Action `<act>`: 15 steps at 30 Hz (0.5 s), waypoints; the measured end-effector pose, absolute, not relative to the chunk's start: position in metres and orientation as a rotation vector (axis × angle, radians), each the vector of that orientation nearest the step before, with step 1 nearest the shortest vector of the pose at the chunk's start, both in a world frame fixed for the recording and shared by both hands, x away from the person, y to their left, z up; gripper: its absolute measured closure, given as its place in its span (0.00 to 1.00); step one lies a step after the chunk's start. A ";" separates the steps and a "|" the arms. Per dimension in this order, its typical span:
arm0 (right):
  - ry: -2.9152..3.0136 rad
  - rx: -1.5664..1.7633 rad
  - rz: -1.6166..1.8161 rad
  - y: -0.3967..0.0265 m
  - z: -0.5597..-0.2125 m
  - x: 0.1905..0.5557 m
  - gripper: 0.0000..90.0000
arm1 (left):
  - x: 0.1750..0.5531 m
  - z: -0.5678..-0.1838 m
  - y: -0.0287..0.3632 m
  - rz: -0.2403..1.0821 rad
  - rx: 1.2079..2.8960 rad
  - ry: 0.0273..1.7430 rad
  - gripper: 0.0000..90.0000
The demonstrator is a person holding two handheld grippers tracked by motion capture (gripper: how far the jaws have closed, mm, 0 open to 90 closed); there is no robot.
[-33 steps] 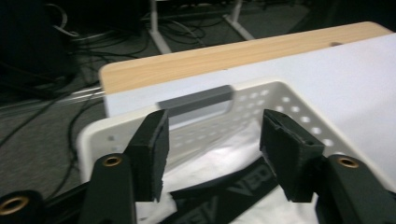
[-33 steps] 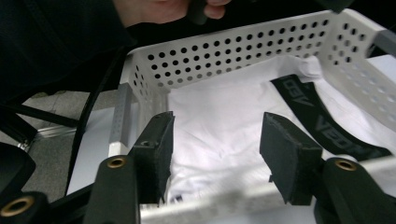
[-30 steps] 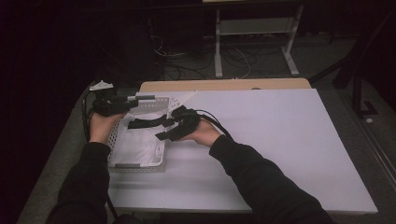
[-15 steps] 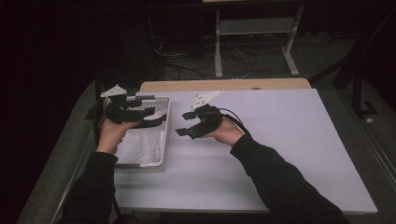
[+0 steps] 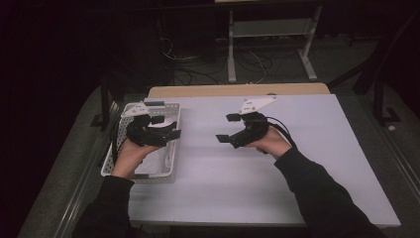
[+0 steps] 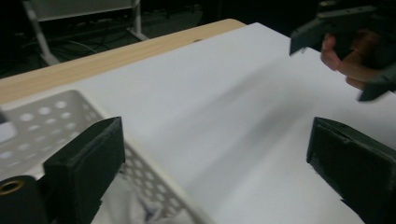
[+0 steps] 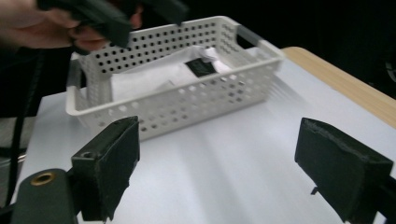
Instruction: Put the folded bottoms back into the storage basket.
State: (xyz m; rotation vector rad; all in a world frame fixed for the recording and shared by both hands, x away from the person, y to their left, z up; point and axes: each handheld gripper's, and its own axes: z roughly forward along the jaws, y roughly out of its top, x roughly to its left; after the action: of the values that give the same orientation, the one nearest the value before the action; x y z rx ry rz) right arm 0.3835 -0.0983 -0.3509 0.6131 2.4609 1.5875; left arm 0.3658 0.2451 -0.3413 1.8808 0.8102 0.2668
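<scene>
A white perforated basket [image 5: 174, 113] stands at the table's left and holds a folded white cloth [image 7: 154, 77] with a black label [image 7: 198, 66]. My left gripper [image 5: 167, 127] hovers over the basket's right side. Its jaws have just been opening and stand wide with nothing between them [image 6: 217, 158]. The basket's rim [image 6: 46, 112] and a bit of cloth [image 6: 121, 205] lie under them. My right gripper [image 5: 227, 128] is over the bare table to the basket's right, pointing at the basket [image 7: 187, 102]. Its jaws have also just been opening, and nothing is between them [image 7: 215, 163].
The white tabletop [image 5: 297, 198] stretches right and towards me. A wooden strip [image 5: 237, 90] runs along its far edge. Behind the table stand a metal frame [image 5: 267, 29] and floor cables [image 5: 198, 74]. The surroundings are dark.
Both hands have moved to the right. The right gripper has come away from the basket onto the bare table. Both pairs of jaws stand wider than before.
</scene>
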 end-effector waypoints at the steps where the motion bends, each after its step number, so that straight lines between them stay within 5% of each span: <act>1: 2.450 0.631 1.589 -0.105 -0.352 0.383 0.14 | 0.364 -0.342 0.243 0.260 1.879 0.802 0.02; 15: 2.396 0.760 1.512 -0.173 -0.368 0.356 0.03 | 0.333 -0.356 0.217 0.193 1.899 0.713 0.00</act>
State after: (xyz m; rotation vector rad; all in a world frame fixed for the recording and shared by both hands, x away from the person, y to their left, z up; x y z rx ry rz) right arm 0.3565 -0.1728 -0.3681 0.7595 2.3955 1.5119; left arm 0.3328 0.2169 -0.3563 1.8990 0.7127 0.1930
